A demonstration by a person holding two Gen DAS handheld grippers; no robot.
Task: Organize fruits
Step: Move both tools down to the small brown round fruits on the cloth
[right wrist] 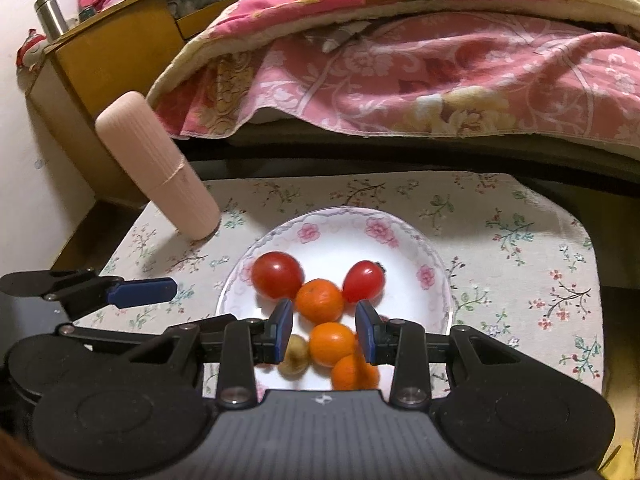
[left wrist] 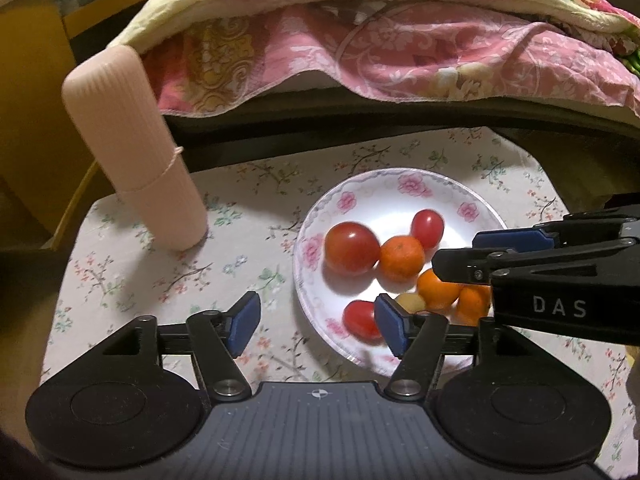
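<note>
Three red tomatoes (left wrist: 351,247), three oranges (left wrist: 401,259) and one small yellowish fruit (left wrist: 410,303) lie loose. All rest inside the floral-rimmed white plate (left wrist: 360,194).

White plate (right wrist: 434,280) w/ pink flowers; red tomatoes (right wrist: 277,275), orange tangerines (right wrist: 319,300).

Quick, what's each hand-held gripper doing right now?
Left hand-held gripper: open, empty.
Right hand-held gripper: slightly open over an orange, not gripping it.

The right gripper (right wrist: 323,334) hung over the floral plate (right wrist: 434,276), an orange (right wrist: 331,343) between its parted pads; tomatoes (right wrist: 277,274) lay beyond; a pink ribbed case (right wrist: 156,164) stood left.
</note>
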